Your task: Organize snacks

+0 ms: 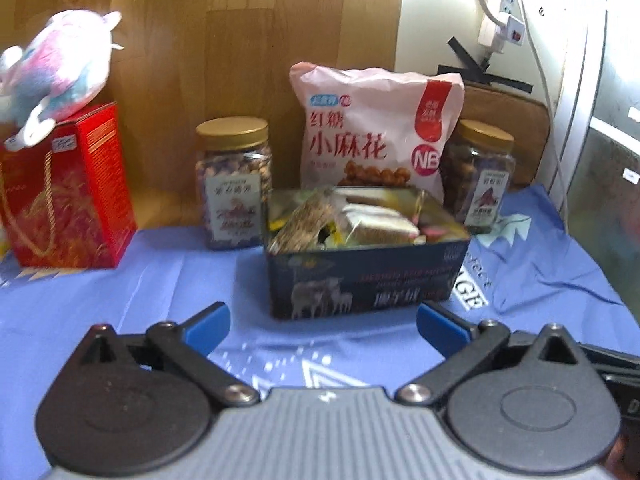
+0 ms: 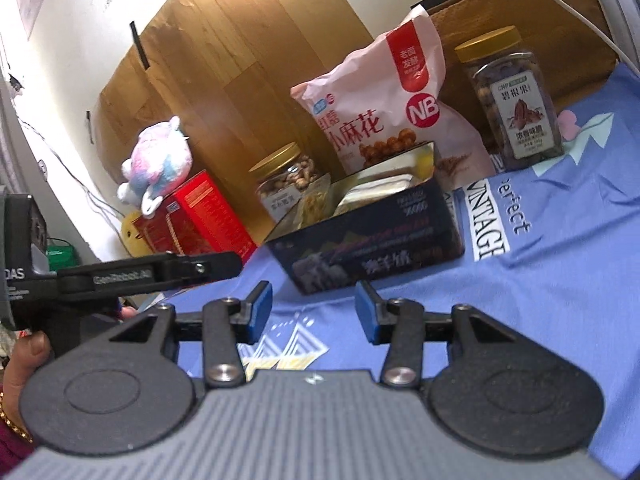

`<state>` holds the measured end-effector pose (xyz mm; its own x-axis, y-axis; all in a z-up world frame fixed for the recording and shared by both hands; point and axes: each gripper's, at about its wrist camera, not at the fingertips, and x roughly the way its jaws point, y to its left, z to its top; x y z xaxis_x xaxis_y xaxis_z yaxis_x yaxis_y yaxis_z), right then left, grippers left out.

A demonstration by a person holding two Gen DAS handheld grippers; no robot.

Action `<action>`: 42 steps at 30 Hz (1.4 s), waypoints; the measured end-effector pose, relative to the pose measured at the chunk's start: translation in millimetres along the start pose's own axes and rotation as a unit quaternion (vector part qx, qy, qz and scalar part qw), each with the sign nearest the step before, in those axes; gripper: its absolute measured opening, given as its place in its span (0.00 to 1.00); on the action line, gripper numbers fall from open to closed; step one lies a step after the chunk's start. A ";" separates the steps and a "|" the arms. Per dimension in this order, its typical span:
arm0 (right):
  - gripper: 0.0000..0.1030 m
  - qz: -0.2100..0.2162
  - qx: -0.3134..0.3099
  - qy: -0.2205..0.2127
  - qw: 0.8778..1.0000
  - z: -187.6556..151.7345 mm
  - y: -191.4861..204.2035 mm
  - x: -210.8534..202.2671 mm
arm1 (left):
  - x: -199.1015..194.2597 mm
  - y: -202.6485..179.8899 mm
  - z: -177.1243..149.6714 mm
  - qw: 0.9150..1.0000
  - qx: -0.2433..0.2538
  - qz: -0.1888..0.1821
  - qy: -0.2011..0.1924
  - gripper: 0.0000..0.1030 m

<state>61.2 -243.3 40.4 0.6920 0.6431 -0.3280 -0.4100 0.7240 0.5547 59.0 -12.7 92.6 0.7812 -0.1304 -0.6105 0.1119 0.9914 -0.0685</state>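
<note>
hovering over the blue printed cloth (image 1: 168,280), the left gripper (image 1: 323,326) has its blue-padded jaws spread as wide as they go, with nothing between them but cloth and the near wall of the dark rectangular tin box (image 1: 360,280), which stands just beyond the fingertips and apart from them. the right gripper (image 2: 314,312) is about half open and also holds nothing; its pads frame bare cloth, with the same dark tin (image 2: 372,248) a little farther off. in the right wrist view the left gripper's black arm (image 2: 152,274) reaches in from the left edge, and part of a hand (image 2: 28,356) on its handle is cut off at the frame. the tin is open and filled with wrapped snacks (image 1: 360,220), too blurred to count or name. behind it leans one pink bag of fried dough twists (image 1: 376,136), its lower part hidden by the tin. two clear plastic jars with gold lids stand on either side: the left jar (image 1: 234,184) holding pale nuts, the right jar (image 1: 480,176) holding darker nuts and partly covered by the bag. at far left one red gift box with a cord handle (image 1: 68,192) carries one pink and blue plush toy (image 1: 60,68), cut by the frame edge. a wooden board (image 1: 240,40) stands behind everything. a yellow object (image 2: 134,236) beside the red box in the right wrist view is too hidden to identify.
</note>
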 end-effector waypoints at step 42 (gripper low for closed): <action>0.58 -0.008 0.000 -0.024 1.000 -29.9 28.3 -44.0 | -42.3 -11.3 -58.7 0.992 0.053 0.108 -0.030 1.00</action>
<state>1.4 -243.7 47.6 0.7263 0.6188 -0.2993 -0.3993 0.7342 0.5490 -11.4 -17.5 72.9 0.8290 0.0818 -0.5532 -0.0014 0.9895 0.1443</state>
